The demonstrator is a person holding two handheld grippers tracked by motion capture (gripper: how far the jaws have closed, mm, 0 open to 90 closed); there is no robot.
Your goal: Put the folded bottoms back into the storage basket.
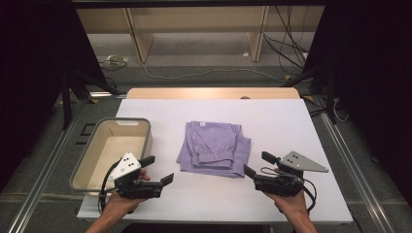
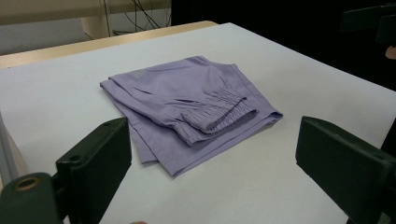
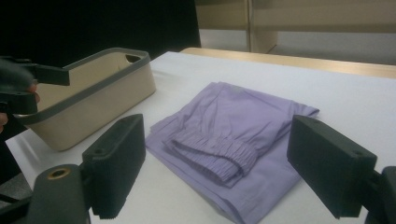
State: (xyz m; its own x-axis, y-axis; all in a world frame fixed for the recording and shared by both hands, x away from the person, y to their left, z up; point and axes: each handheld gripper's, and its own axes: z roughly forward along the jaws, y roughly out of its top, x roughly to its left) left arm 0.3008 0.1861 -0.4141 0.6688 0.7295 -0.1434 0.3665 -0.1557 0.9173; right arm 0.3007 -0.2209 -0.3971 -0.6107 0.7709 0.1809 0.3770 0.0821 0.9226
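A folded lilac garment (image 1: 214, 148) with an elastic waistband lies in the middle of the white table (image 1: 272, 116); it also appears as the garment (image 2: 191, 109) ahead of the left jaws and the garment (image 3: 233, 130) ahead of the right jaws. My left gripper (image 1: 158, 170) hovers at the garment's near left, jaws wide apart with nothing between them. To the garment's near right my right gripper (image 1: 256, 165) is open as well and holds nothing. Both stand a short way off the cloth. In the gripper views the left gripper (image 2: 210, 163) and right gripper (image 3: 215, 168) frame the garment.
A beige bin with a grey rim (image 1: 112, 145) stands on the table's left side, beside my left hand; the same bin (image 3: 88, 93) appears left of the garment. A wooden table edge (image 1: 214, 92) and shelving with cables lie beyond the far end.
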